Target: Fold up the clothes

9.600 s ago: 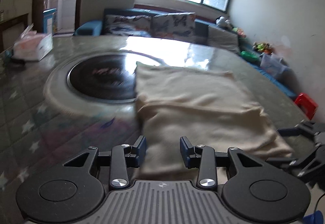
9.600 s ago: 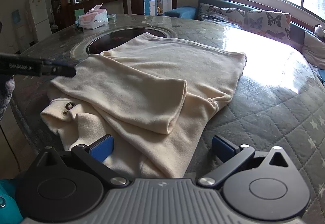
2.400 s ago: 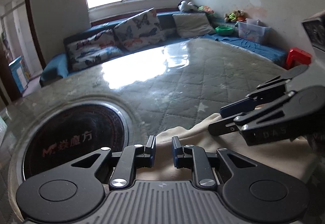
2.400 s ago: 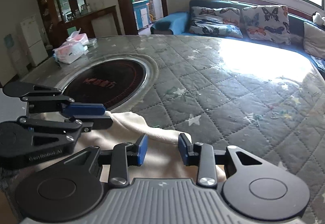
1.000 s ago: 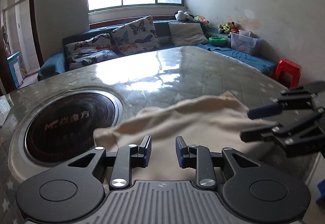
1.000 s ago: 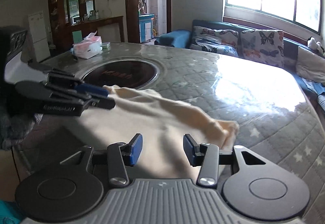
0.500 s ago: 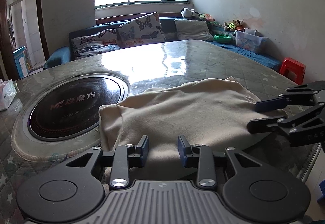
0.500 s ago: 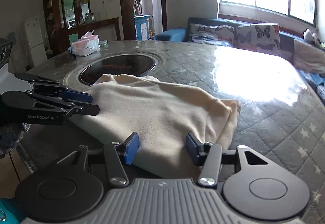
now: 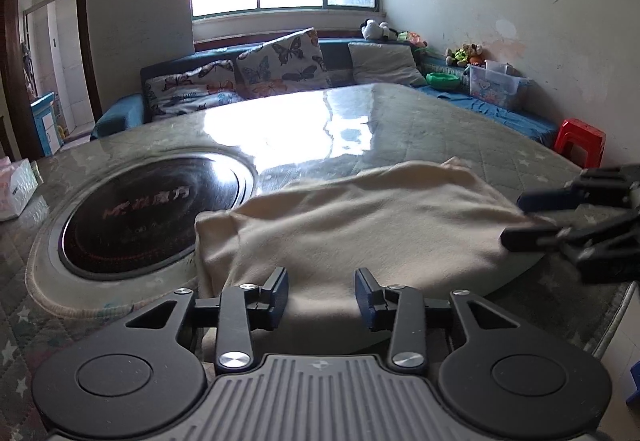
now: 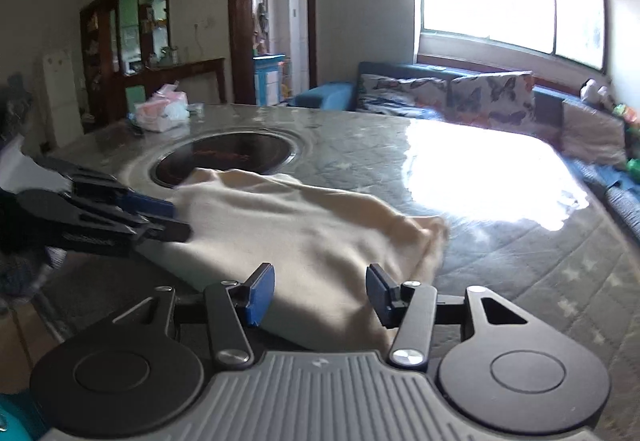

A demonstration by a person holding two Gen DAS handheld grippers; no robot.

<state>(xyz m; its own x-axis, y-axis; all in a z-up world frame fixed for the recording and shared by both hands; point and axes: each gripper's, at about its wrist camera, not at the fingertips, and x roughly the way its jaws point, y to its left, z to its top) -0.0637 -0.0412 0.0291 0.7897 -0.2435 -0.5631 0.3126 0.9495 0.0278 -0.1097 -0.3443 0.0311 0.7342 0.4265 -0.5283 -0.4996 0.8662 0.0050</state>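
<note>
A folded cream garment (image 9: 360, 225) lies on the quilted surface (image 9: 400, 129), its far corner over the round black hotplate (image 9: 152, 209). Left claw (image 9: 321, 291) and right claw (image 10: 320, 291) sit at its near edge — both apart, holding nothing.

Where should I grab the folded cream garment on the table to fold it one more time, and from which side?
Probably the right-hand end of the cream garment, near its loose far corner. Stacked layers show along that edge, so come in low from the right with the right hand-held gripper, pinching all layers together. The left end overlaps the round cooktop, which leaves less room there.
</note>
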